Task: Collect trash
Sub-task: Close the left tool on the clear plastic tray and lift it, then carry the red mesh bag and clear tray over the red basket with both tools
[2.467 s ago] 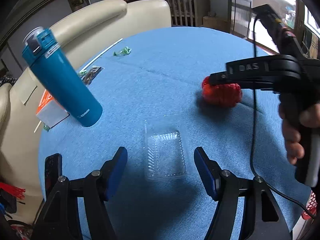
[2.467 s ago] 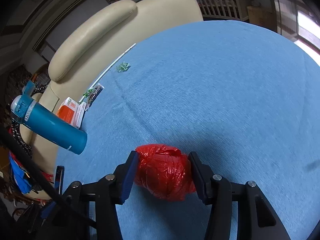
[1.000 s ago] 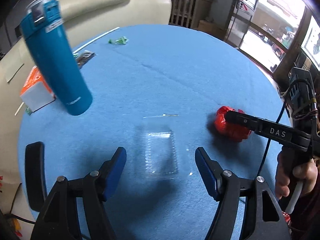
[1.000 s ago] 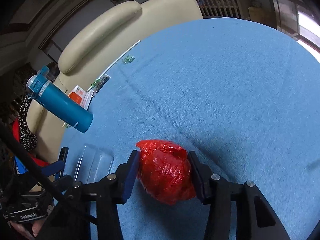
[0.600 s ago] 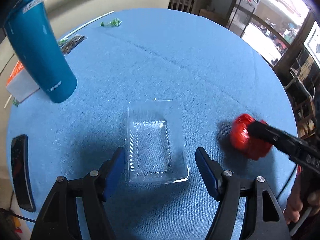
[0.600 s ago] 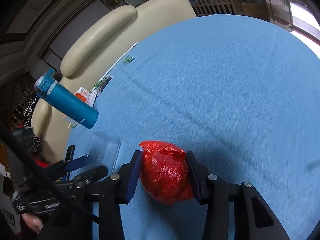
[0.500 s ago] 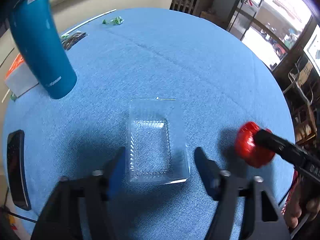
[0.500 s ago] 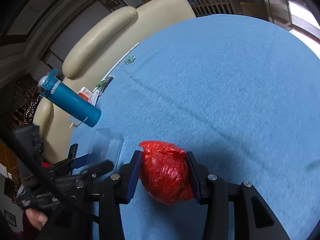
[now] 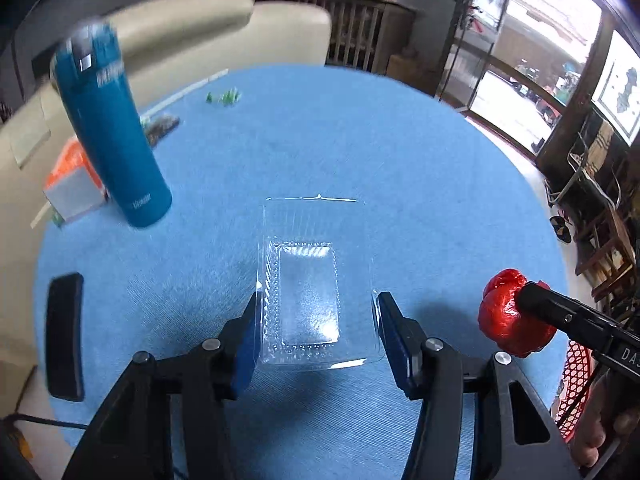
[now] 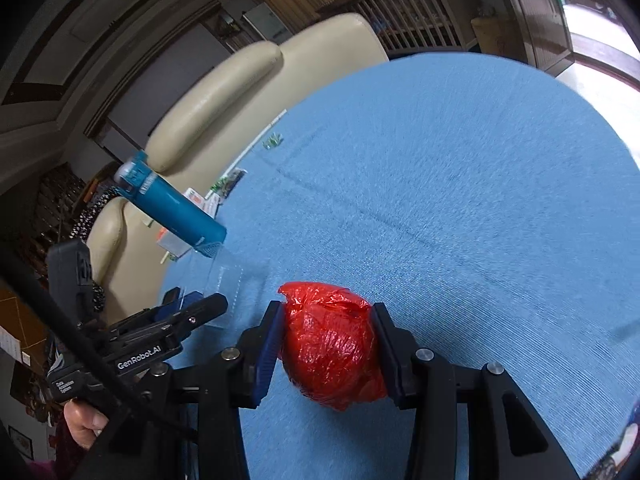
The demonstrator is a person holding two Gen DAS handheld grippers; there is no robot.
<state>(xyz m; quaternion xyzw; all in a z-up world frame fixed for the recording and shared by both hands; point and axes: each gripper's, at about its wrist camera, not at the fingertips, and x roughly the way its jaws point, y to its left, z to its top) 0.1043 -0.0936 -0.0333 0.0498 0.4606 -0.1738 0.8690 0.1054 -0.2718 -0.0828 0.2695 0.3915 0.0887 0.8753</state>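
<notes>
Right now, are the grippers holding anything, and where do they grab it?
The right gripper pinches the crumpled red plastic bag across its middle. The left gripper has the clear plastic tray between its fingers at the near long sides; a firm squeeze cannot be told.
</notes>
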